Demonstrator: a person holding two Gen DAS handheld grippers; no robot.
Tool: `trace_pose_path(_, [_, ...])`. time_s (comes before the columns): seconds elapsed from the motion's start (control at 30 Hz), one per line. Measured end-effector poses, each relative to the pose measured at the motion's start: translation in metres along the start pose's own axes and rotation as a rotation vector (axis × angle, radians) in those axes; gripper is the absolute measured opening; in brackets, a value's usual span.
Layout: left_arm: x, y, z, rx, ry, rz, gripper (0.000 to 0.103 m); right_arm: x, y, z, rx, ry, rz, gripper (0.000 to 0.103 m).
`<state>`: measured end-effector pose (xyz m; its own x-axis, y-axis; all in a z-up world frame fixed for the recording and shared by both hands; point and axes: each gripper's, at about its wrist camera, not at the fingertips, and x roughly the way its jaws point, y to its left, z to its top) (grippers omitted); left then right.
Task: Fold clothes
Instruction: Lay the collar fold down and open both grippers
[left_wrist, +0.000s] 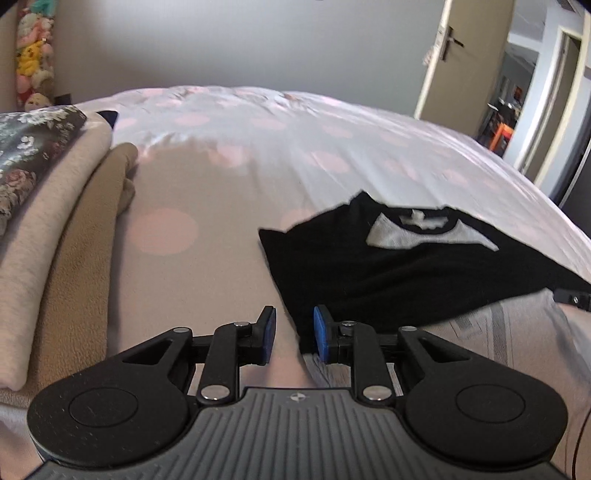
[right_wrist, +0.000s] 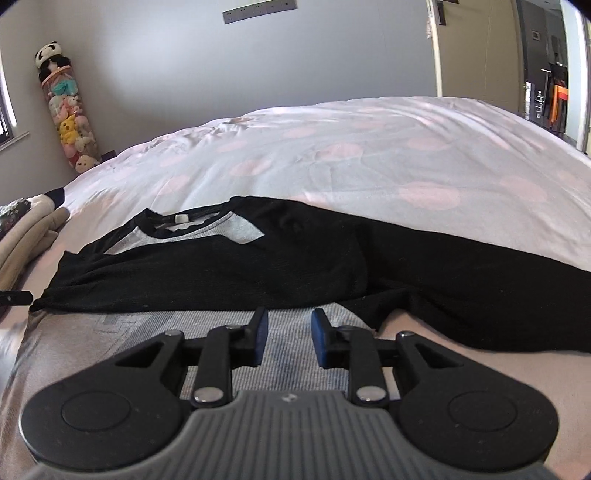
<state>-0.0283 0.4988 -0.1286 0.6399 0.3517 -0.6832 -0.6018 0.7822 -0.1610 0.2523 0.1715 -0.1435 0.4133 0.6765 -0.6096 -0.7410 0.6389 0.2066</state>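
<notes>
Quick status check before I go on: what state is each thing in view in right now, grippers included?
Left gripper: open, nothing between the jaws.
Right gripper: open, empty, over the grey body.
Black-and-grey shirt: lying on the bed, black sleeves folded across the grey body, neck label showing.
Beige folded clothes: stacked at the left.
Floral garment: folded, on top of the beige stack.
Door: open.

The shirt (right_wrist: 258, 266) was black and grey cloth, matt, with a fine ribbed knit. The bedcover (right_wrist: 369, 155) was smooth, lightly creased cloth with a faint sheen. The blankets (left_wrist: 55, 229) looked soft and fuzzy, the pillow (left_wrist: 26, 147) printed cloth. The left gripper (left_wrist: 294, 332) and the right gripper (right_wrist: 285, 334) were matt black plastic with shiny metal pins, blue rubbery pads (left_wrist: 322, 332) and ribbed grey bodies.
</notes>
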Motion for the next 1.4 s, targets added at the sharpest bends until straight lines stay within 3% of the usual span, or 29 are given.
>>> trace_pose_path(0.27, [0.004, -0.014, -0.009, 0.055, 0.039, -0.004, 0.020, 0.007, -0.022, 0.006, 0.091, -0.037, -0.066, 0.029])
trace_pose_path(0.33, [0.013, -0.020, -0.015, 0.097, 0.086, 0.050, 0.020, 0.015, -0.027, 0.004, 0.102, -0.005, -0.064, 0.026])
trace_pose_path(0.5, [0.011, -0.017, -0.017, 0.078, 0.088, 0.060, 0.020, 0.012, -0.028, -0.001, 0.078, 0.008, -0.069, 0.020])
trace_pose_path(0.8, [-0.016, -0.018, -0.017, 0.000, 0.079, 0.111, 0.021, -0.027, -0.061, 0.002, 0.224, 0.008, -0.135, 0.028])
trace_pose_path(0.9, [-0.025, -0.015, -0.017, -0.041, 0.077, 0.137, 0.022, -0.051, -0.092, 0.005, 0.338, -0.002, -0.169, 0.038])
trace_pose_path(1.0, [-0.028, -0.010, -0.015, -0.096, 0.081, 0.162, 0.022, -0.074, -0.133, 0.007, 0.426, 0.003, -0.195, 0.038])
trace_pose_path(1.2, [-0.025, -0.013, -0.015, -0.065, 0.096, 0.193, 0.022, -0.121, -0.233, 0.019, 0.407, -0.005, -0.320, 0.038])
trace_pose_path(1.4, [-0.016, -0.018, -0.017, -0.045, 0.119, 0.222, 0.022, -0.129, -0.323, 0.033, 0.406, 0.026, -0.409, 0.038])
